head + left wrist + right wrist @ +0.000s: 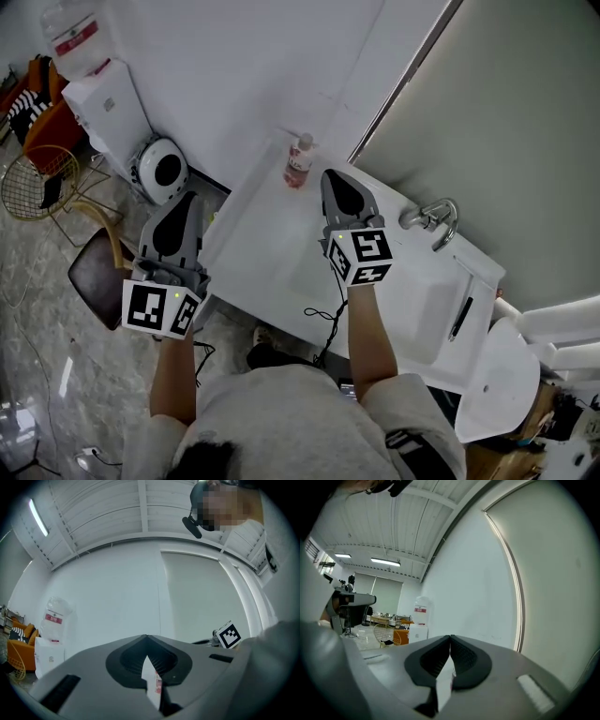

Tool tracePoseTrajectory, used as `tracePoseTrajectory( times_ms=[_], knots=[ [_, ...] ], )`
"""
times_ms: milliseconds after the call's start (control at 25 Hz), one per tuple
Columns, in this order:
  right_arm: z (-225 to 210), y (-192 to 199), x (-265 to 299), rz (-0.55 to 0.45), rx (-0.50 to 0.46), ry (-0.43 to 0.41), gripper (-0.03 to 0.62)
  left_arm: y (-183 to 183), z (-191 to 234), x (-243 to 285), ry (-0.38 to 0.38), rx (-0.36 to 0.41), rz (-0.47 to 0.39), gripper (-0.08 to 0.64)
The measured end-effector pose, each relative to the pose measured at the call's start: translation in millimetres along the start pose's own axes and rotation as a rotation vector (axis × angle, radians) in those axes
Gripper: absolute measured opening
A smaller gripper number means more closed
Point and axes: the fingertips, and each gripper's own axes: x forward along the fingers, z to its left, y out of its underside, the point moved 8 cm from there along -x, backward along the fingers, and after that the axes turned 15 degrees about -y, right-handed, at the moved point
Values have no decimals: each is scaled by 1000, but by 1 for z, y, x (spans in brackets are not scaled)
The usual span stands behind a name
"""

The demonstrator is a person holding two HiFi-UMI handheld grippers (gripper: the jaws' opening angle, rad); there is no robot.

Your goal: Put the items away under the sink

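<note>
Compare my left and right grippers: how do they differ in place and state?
The right gripper is over the white counter; the left gripper is off the counter's left edge, above the floor. The right gripper's tips are close to the pink bottle; the left gripper's are farther from it. Shared: both have their jaws together and hold nothing.

White wall (244, 75), upper centre; grey marbled floor (47, 309), left; water dispenser (108, 112), gold wire chair (33, 183), orange sofa (42, 127), upper left.
</note>
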Motion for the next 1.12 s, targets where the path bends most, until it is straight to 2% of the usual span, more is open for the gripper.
tracePoseTrajectory(
  times_ms=[240, 440, 560, 680, 1120],
  knots=[
    [-26, 44, 33, 78, 65, -41, 61, 18, 6, 9, -41, 9, 54, -2],
    [-43, 73, 63, 144, 98, -72, 151, 26, 15, 13, -85, 25, 92, -2],
    [-54, 85, 77, 170, 100, -76, 234, 27, 20, 15, -104, 35, 110, -2],
    [-63, 99, 90, 190, 118, -80, 277, 31, 22, 17, -116, 43, 124, -2],
    [-78, 136, 123, 226, 147, -69, 307, 42, 28, 18, -125, 60, 165, -2]
  ],
)
